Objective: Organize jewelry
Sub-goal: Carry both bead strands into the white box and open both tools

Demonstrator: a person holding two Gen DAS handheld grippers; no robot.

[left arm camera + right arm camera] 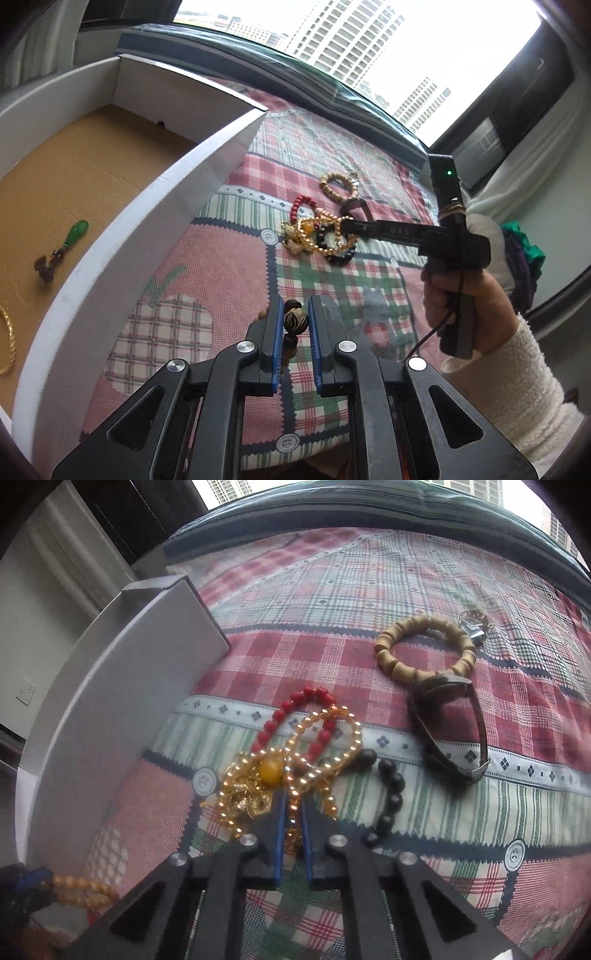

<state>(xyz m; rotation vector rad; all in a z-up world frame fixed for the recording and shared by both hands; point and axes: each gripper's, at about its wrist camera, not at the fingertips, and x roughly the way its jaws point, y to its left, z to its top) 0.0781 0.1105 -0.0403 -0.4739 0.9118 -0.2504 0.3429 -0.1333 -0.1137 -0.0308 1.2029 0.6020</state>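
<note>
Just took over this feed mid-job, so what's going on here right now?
A person is sorting jewelry from a plaid cloth into a white box. The left gripper is shut on a wooden bead strand. The right gripper is in the tangled pile, shut on a gold chain. A red bead bracelet, tan bead bracelet, black beads and a watch lie on the cloth. A green pendant is already in the box.

Bright window (369, 48); towers (347, 33); perhaps curtain (532, 192)
</note>
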